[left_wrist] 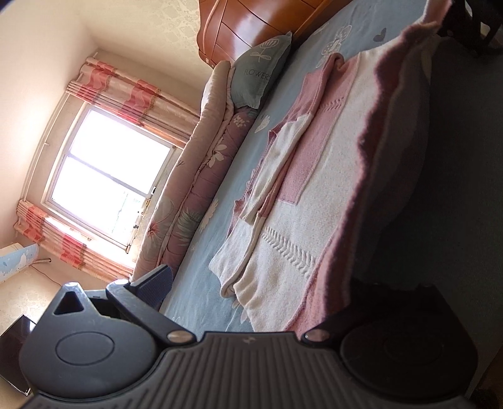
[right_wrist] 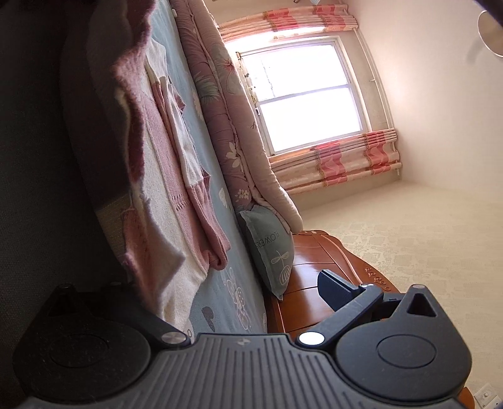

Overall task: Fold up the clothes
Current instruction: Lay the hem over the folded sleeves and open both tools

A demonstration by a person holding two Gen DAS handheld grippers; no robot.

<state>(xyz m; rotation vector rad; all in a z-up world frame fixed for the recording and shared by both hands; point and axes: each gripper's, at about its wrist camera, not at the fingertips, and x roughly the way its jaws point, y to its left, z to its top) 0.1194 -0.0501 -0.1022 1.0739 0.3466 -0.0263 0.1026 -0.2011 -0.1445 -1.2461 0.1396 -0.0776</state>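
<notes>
A pink and cream knit sweater (left_wrist: 314, 188) (right_wrist: 163, 195) lies spread on the blue bed sheet (left_wrist: 226, 226) (right_wrist: 226, 283), one sleeve folded over its body. Its near edge rises close to both cameras, blurred and dark. My left gripper (left_wrist: 283, 283) stands wide open at that edge. One of its fingers (left_wrist: 154, 283) is over the sheet and the other is hidden in shadow behind the raised fabric. My right gripper (right_wrist: 195, 284) is open too. Its visible finger (right_wrist: 336, 289) sits by the headboard and the other is lost behind the sweater.
A rolled floral quilt (left_wrist: 195, 188) (right_wrist: 226, 126) runs along the far side of the bed. A grey-green pillow (left_wrist: 261, 72) (right_wrist: 270, 248) leans on the wooden headboard (left_wrist: 251, 25) (right_wrist: 301, 251). Beyond is a bright window (left_wrist: 110, 176) (right_wrist: 308, 94) with pink curtains.
</notes>
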